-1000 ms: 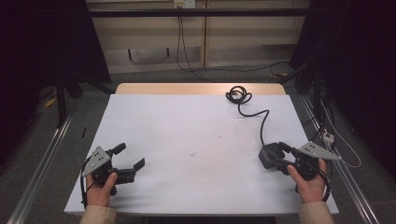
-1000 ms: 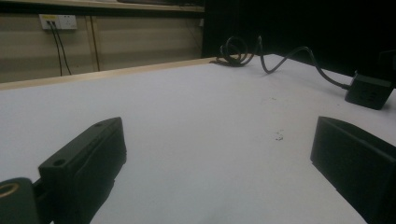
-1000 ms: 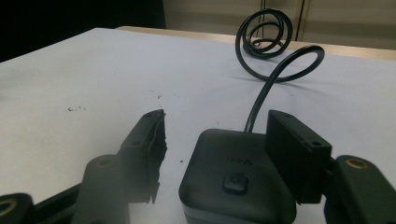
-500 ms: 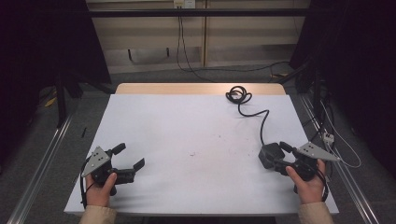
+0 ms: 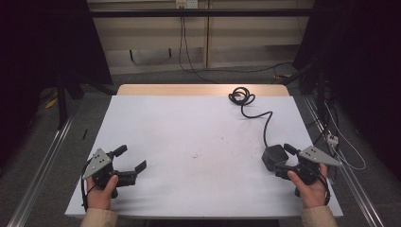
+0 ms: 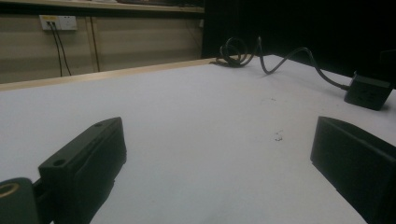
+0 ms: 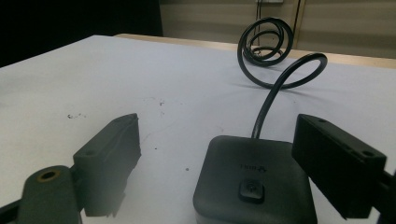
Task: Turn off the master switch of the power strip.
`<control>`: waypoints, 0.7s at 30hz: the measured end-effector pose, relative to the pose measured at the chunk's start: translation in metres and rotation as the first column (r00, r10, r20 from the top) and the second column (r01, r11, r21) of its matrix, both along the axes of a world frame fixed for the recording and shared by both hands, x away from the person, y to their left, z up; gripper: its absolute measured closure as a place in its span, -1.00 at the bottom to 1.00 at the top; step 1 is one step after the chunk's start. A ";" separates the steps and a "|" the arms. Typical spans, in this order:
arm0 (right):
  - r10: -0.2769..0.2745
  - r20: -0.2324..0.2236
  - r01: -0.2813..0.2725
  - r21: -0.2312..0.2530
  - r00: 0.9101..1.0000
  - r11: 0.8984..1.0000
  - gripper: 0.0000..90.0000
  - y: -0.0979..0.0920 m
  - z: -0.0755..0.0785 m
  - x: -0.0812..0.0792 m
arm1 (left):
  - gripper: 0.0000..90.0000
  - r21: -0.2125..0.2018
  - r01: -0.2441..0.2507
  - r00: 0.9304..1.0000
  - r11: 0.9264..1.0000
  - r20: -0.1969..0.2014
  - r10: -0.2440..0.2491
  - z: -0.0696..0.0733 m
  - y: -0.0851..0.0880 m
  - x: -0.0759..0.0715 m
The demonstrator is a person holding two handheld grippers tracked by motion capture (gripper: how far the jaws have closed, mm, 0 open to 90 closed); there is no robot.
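A black power cube with a button on top lies on the white table at the near right. Its black cable runs back to a coil near the far edge. My right gripper is open, its jaws having just been opening with the cube between them; in the right gripper view the left jaw stands clear of the cube and the right jaw sits close beside it. My left gripper rests at the near left, open and holding nothing. It sees the cube far off.
A bare wooden strip edges the table's far side. Metal rails run along the floor on both sides. A wall socket with hanging cables is behind. Small dark specks mark the table's middle.
The right gripper's jaws have spread wider around the cube. Both hands have stayed where they were, and the cube has not moved.
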State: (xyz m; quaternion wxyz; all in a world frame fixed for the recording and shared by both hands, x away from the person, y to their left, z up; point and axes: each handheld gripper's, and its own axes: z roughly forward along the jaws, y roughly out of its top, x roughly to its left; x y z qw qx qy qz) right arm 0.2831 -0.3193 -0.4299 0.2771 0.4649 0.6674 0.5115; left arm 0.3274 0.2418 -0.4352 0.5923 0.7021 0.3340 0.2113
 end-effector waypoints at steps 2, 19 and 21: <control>0.002 0.006 -0.002 0.003 1.000 1.000 -0.71 0.000 -0.001 -0.001 | -0.93 0.001 0.002 1.000 1.000 0.000 -0.002 0.000 0.000 0.000; 0.040 0.023 -0.040 0.006 0.999 0.999 -0.78 0.012 -0.003 -0.005 | -0.93 -0.002 0.001 1.000 1.000 -0.001 -0.001 0.000 0.000 0.000; 0.043 0.025 -0.043 0.006 0.999 0.999 -0.78 0.013 -0.003 -0.006 | -0.93 -0.002 0.002 1.000 1.000 -0.001 -0.002 0.000 0.000 0.000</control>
